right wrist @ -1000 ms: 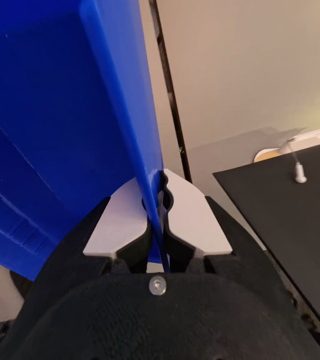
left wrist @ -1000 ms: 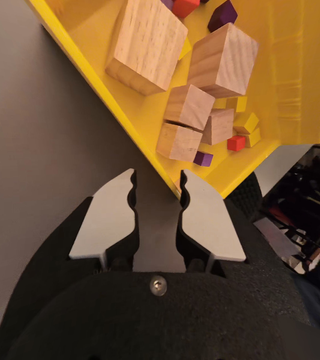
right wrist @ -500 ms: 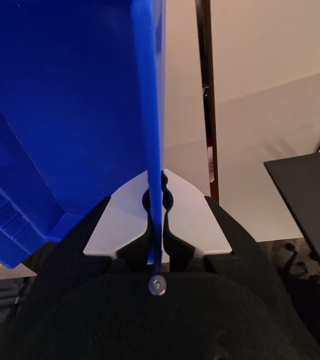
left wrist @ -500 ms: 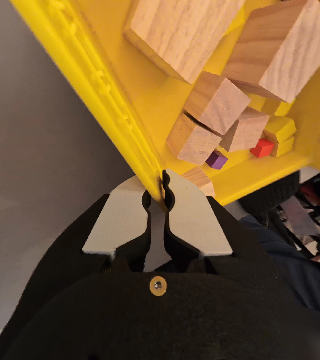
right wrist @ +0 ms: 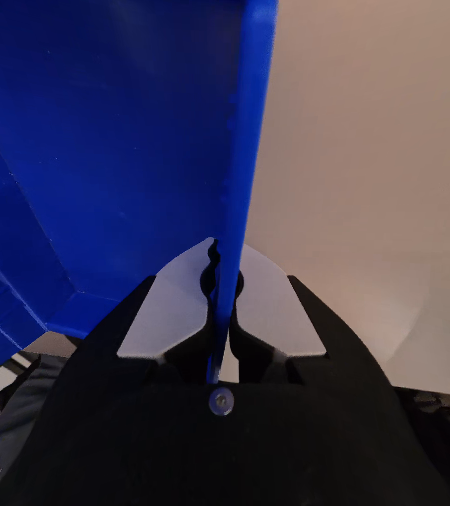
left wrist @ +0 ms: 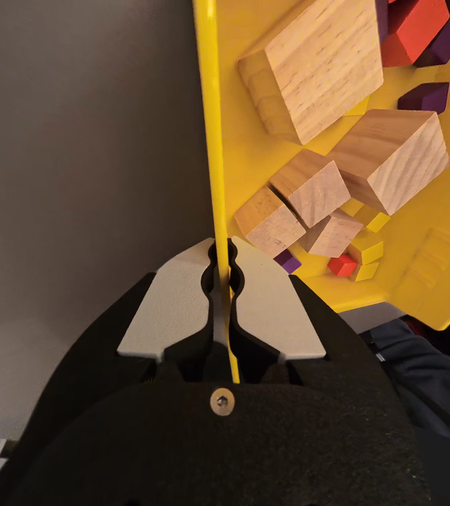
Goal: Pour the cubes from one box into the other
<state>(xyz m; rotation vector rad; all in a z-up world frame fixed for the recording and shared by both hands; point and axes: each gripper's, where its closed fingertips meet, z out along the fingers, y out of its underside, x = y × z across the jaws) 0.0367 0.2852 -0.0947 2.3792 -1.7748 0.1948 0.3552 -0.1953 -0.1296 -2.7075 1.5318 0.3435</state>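
While the left gripper [left wrist: 221,253] is clamped on the thin side wall of the yellow box [left wrist: 245,169], both pale fingers pressing that wall from either side, the cubes all lie inside the box, just beyond the grip. Nearest the wall sit three small wooden cubes [left wrist: 297,216] touching one another, with a purple cube [left wrist: 288,261], a red cube [left wrist: 343,265] and small yellow cubes [left wrist: 369,253] beside them toward the box's near corner; farther along the wall from the grip lie two large wooden cubes [left wrist: 325,65] and more red and purple ones. The right gripper [right wrist: 225,256] is likewise closed on the rim of the blue box [right wrist: 114,142], whose visible inside shows no cubes. Judging by this, pouring has not begun: which box is to receive cannot be told. To pour well, I would keep both grips firm, bring the yellow box's lip over the blue box's opening, and tilt slowly so the heavy cubes slide rather than tumble out past the rim.
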